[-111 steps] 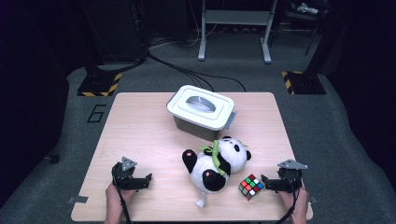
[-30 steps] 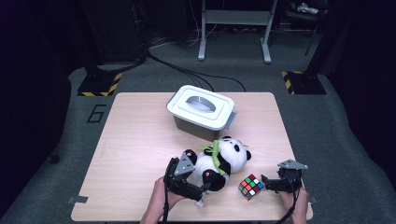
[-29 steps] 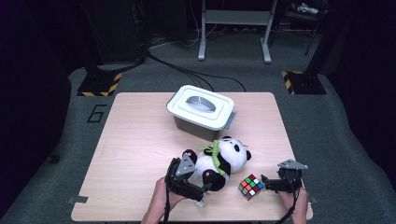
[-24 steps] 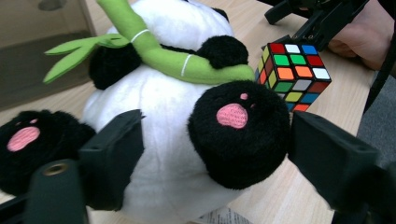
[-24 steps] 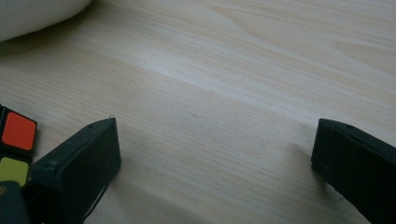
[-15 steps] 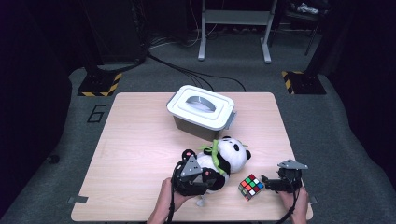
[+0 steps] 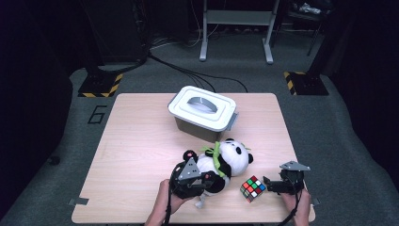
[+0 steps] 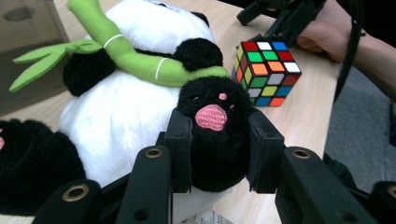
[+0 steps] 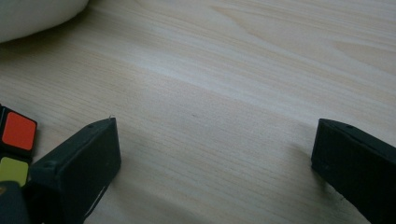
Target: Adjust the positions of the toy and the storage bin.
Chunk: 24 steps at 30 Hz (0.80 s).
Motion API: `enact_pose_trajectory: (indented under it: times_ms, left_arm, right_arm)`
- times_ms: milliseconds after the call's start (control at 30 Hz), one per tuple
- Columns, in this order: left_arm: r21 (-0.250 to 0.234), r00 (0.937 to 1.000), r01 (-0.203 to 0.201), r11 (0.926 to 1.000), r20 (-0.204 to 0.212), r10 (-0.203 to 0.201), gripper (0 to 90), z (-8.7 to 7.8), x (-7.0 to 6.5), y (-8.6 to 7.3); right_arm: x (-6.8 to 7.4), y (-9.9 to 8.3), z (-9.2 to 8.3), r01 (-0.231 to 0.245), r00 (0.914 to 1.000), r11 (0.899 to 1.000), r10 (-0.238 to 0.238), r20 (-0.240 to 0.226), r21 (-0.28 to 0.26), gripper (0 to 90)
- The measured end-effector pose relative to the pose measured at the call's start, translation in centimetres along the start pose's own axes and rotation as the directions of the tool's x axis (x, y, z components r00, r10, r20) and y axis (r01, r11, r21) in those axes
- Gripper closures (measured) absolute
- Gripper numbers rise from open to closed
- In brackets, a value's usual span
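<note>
A plush panda holding a green bamboo stalk lies on its back near the front of the wooden table. My left gripper sits at its lower end. Its jaws have just been closing and now press on a black foot with a pink sole, between the pads. A colour cube rests just right of the panda, also in the left gripper view. My right gripper lies low on the table beside the cube, open, with bare wood between its jaws. The cube's edge is left of its jaw.
A white lidded box with a recessed handle stands behind the panda at the table's middle back. The person's right hand shows past the cube in the left gripper view. Dark floor with cables and hazard-striped feet surrounds the table.
My left gripper came from the table's left front to the panda, then its jaws closed on the panda's foot. The right gripper and the cube stayed put.
</note>
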<state>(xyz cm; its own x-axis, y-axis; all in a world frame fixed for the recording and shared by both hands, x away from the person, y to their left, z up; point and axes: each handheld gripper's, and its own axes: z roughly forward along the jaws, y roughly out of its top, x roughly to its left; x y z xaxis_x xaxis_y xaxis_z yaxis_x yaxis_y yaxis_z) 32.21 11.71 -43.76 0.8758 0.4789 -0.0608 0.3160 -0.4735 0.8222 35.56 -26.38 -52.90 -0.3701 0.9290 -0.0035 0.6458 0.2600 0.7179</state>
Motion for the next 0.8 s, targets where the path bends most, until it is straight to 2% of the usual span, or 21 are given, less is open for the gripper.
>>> enact_pose_trajectory:
  times_ms: [333, 600, 800]
  left_arm:
    - [0.01, 0.9995, 0.006, 0.9999, 0.03, -0.006, 66.9, -1.9, 1.2, -0.9]
    - [0.044, 0.9988, -0.005, 0.999, 0.05, 0.002, 66.9, -3.9, 1.9, -1.9]
    - [0.039, 0.997, 0.022, 0.999, 0.073, -0.024, 66.9, -5.5, 2.9, -3.1]
  right_arm:
    - [0.0, 0.0, 0.0, 0.0, 1.0, 1.0, 0.0, 0.0, 0.0, 0.5]
    - [0.0, 0.0, 0.0, 0.0, 1.0, 1.0, 0.0, 0.0, 0.0, 0.4]
    - [0.0, 0.0, 0.0, -0.001, 1.0, 1.0, 0.001, 0.0, 0.0, 0.4]
